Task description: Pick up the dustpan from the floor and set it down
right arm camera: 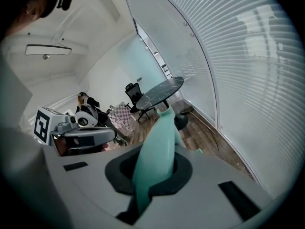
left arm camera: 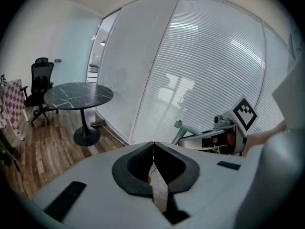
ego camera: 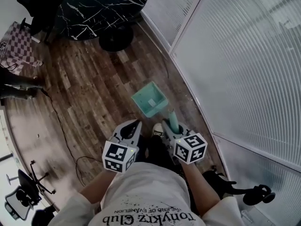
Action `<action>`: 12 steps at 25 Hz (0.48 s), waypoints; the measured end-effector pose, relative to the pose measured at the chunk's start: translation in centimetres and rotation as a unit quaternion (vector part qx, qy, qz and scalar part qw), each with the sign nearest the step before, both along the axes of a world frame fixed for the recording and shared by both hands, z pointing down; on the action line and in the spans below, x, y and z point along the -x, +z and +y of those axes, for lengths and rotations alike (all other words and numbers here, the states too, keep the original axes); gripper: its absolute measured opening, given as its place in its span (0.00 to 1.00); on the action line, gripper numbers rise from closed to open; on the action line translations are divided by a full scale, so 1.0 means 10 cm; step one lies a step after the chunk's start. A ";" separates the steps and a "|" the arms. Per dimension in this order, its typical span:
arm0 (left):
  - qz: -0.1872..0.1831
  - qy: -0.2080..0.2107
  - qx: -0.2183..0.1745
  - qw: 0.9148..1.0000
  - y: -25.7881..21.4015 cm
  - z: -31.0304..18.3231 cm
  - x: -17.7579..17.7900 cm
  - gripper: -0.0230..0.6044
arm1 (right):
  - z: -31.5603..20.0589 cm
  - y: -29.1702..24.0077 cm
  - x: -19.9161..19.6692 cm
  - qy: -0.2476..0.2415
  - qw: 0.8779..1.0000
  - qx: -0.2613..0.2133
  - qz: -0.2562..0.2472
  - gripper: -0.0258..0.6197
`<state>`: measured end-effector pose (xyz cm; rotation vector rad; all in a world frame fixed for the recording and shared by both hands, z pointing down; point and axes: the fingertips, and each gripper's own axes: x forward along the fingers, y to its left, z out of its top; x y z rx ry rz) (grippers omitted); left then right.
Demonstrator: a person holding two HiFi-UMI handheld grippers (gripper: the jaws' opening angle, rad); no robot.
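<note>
The teal dustpan [ego camera: 149, 99] is clamped by its handle in the right tongs [right arm camera: 155, 162], with its pan out in front above the wooden floor [ego camera: 84, 79]. The left tongs [left arm camera: 153, 147] are closed with nothing gripped.

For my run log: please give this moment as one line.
right tongs: shut on handle of dustpan | left tongs: shut, empty
</note>
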<state>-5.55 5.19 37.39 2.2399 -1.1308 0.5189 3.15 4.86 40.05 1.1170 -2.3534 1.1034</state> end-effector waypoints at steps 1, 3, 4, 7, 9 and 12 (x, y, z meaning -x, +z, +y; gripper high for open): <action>0.002 0.000 -0.002 1.000 -0.02 0.00 -0.01 0.07 | 0.01 -0.02 -0.02 0.001 1.000 -0.001 0.000 0.07; 0.005 0.000 -0.006 1.000 -0.06 -0.01 -0.02 0.07 | 0.03 -0.05 -0.04 0.001 1.000 -0.003 0.001 0.07; 0.005 0.002 -0.008 1.000 -0.07 -0.01 -0.02 0.07 | 0.04 -0.07 -0.04 0.001 1.000 -0.003 0.002 0.07; 0.000 0.011 -0.014 1.000 -0.10 -0.01 -0.04 0.07 | 0.07 -0.10 -0.05 0.004 1.000 -0.006 0.002 0.07; -0.003 0.015 -0.018 1.000 -0.13 0.00 -0.06 0.07 | 0.10 -0.10 -0.07 0.007 1.000 -0.006 0.001 0.07; -0.001 0.016 -0.017 1.000 -0.16 0.00 -0.08 0.07 | 0.11 -0.12 -0.10 0.011 1.000 -0.007 -0.001 0.07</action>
